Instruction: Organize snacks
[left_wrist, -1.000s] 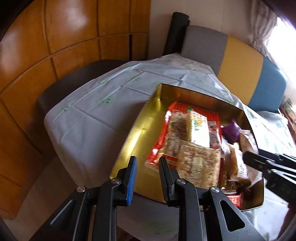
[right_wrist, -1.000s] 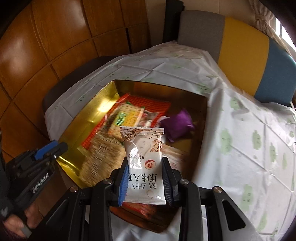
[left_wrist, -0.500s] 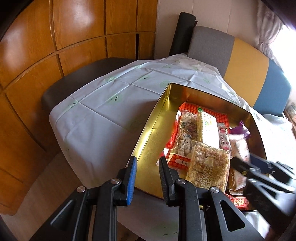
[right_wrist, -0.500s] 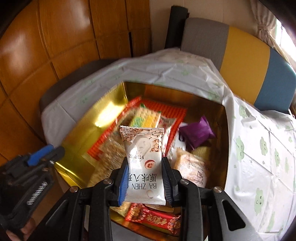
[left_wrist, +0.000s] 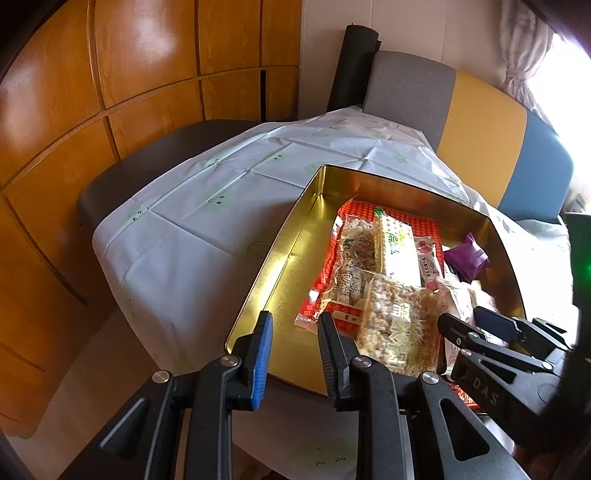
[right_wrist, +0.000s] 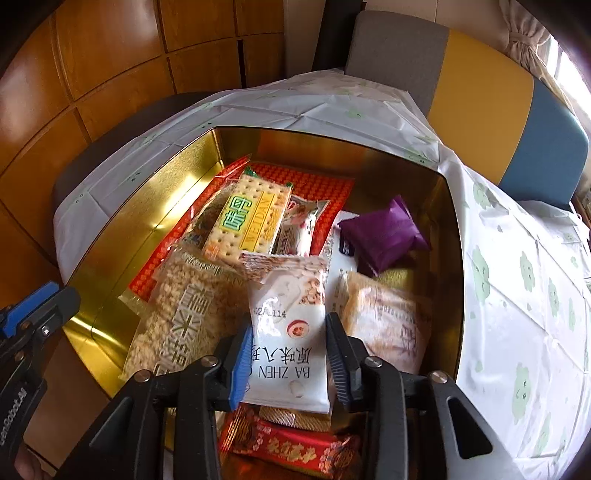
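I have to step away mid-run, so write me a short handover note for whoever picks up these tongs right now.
Right tongs: jaws opening around the white BA ZHEN packet, over the other snacks in the gold tin.
Left tongs: slightly apart, nothing between them, hovering at the tin's near-left rim.
In the tin: cracker pack, puffed-rice pack, purple packet, red packet and others.
Done: packet brought over the tin.
Left: finish the release, withdraw; no loose snacks visible on the tablecloth.
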